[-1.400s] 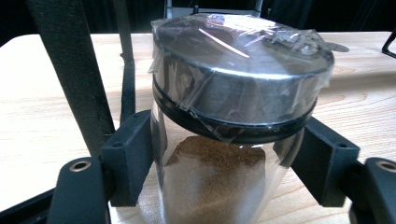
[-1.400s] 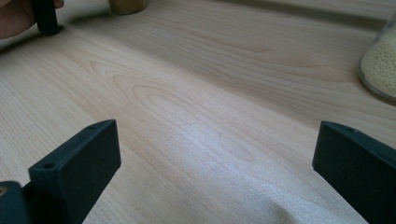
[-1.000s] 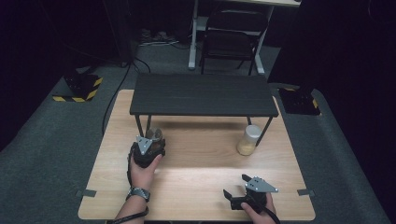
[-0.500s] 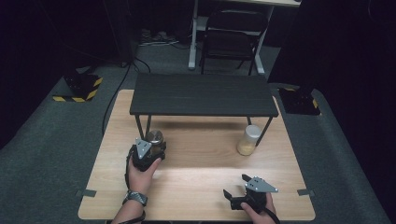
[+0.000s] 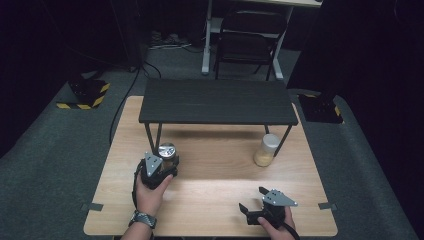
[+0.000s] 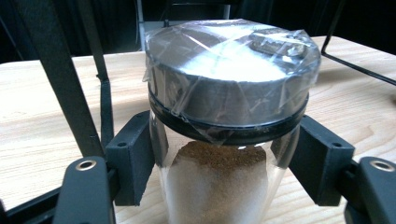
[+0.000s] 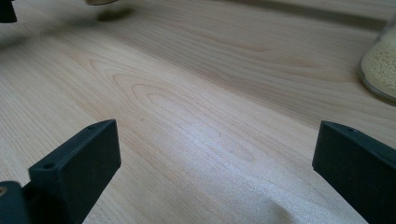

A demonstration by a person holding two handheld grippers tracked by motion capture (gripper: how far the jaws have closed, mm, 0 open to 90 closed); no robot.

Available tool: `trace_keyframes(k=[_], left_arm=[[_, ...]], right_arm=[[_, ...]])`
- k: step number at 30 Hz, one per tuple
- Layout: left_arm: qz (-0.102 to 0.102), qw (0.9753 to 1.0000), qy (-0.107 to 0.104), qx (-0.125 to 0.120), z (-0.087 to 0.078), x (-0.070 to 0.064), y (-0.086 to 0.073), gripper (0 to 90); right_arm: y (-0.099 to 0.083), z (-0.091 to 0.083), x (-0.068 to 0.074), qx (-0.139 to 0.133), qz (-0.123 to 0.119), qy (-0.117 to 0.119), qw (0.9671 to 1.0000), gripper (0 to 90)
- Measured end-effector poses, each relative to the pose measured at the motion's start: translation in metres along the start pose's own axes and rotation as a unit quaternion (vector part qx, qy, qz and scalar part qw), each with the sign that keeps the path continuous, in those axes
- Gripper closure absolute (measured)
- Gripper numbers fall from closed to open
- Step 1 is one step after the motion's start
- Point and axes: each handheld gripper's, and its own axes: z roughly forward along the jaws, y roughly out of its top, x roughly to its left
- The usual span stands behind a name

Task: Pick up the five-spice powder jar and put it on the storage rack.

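A glass jar (image 6: 219,186) with a silver lid under clear film holds brown powder over white. My left gripper (image 6: 219,163) is shut on it just under the lid, a pad pressed to each side. In the high view the jar (image 5: 167,151) and left gripper (image 5: 162,162) are at the table's left, just in front of the black shelf (image 5: 215,100). In the right gripper view, the jar's base (image 7: 100,1) seems to float a little above its shadow. My right gripper (image 5: 250,212) sits near the front edge, open (image 7: 215,172) over bare wood.
A second jar of pale yellow grains (image 5: 265,150) stands by the shelf's right front leg, and its side (image 7: 380,65) is at the right of the right gripper view. The shelf's left leg (image 6: 60,70) is close beside the held jar. The wooden table (image 5: 210,200) is bare in the middle.
The left wrist has sunk slightly toward the near edge while the jar stays at about the same spot, its lid showing brighter. The right gripper has not moved.
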Motion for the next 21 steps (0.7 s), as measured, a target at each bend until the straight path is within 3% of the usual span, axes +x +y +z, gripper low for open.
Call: trace_keyframes(k=[21], left_arm=[[0.01, 0.9991, -0.034, -0.025, -0.027, -0.016, 0.021, 30.5]], right_arm=[[0.001, 0.0, 0.001, 0.002, -0.004, -0.001, 1.0, 0.4]])
